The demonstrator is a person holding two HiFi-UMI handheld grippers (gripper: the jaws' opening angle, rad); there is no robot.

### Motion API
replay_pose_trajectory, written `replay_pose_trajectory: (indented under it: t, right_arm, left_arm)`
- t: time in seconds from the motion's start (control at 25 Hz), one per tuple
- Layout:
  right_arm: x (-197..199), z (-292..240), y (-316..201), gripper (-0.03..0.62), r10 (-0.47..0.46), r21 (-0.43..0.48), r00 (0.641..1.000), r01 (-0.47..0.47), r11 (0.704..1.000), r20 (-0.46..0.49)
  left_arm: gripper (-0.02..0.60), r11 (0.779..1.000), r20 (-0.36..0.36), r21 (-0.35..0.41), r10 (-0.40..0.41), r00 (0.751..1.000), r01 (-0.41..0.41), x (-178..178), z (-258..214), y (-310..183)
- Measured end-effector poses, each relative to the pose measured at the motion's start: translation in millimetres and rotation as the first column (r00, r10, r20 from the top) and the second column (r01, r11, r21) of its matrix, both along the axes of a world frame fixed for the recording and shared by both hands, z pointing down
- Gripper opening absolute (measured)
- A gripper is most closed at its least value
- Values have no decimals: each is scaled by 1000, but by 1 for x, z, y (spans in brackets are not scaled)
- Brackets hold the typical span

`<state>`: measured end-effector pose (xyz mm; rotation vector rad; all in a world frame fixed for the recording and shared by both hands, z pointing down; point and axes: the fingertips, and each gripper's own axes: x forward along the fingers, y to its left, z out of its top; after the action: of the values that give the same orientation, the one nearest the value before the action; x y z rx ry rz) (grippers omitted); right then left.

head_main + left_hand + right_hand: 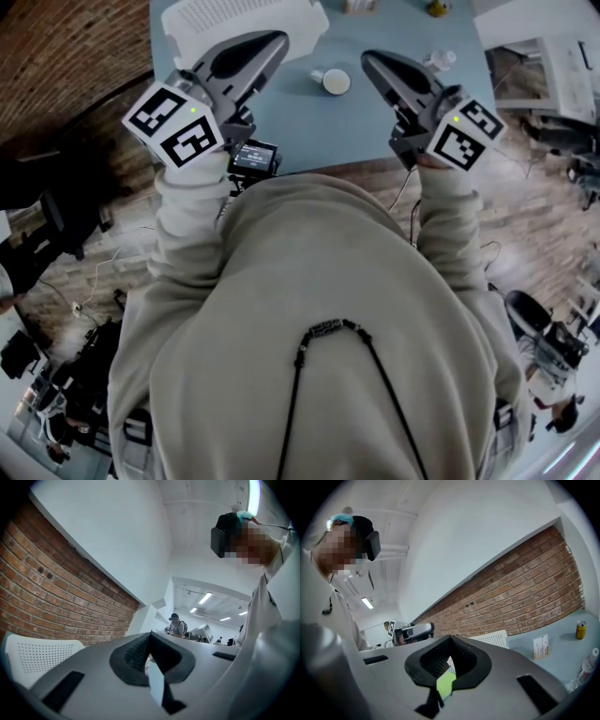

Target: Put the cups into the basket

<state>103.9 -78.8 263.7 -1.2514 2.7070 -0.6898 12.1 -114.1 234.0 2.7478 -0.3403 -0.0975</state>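
Observation:
A white cup [335, 82] stands on the blue-grey table [309, 131], with a smaller cup-like thing [317, 75] touching its left side. The white perforated basket [244, 21] sits at the table's far left; its wall also shows in the left gripper view [37, 656] and the right gripper view [493, 639]. My left gripper [272, 42] is held over the table just right of the basket, shut and empty [150, 633]. My right gripper [370, 61] hovers right of the cup, shut with nothing in it [450, 638]. Both point about level, away from me.
A clear plastic bottle [439, 59] lies at the table's right, also low in the right gripper view [588, 665]. A yellow can [581, 630] and a small card stand [541, 646] are at the far side. A brick wall runs along the left. A person [176, 625] stands far off.

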Motion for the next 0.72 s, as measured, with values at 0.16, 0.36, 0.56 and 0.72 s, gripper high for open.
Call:
replay_pose_trajectory:
  t: [0.16, 0.36, 0.56, 0.72]
  right_arm:
    - [-2, 8, -11, 12, 18, -23, 1000, -18, 1000, -4]
    - [-8, 14, -38, 12, 15, -48, 999, -17, 999, -43]
    - [-7, 27, -49, 12, 28, -76, 999, -32, 997, -44]
    - [4, 34, -51, 12, 45, -101, 998, -49, 994, -42]
  left_arm:
    - [-3, 1000, 10, 6, 27, 1000, -27, -2, 6, -7]
    - [-3, 996, 4, -21, 82, 997, -82, 1, 16, -25]
    - [-3, 993, 3, -47, 109, 994, -109, 6, 32, -36]
    - [-3, 991, 1, -65, 116, 993, -116, 12, 37, -40]
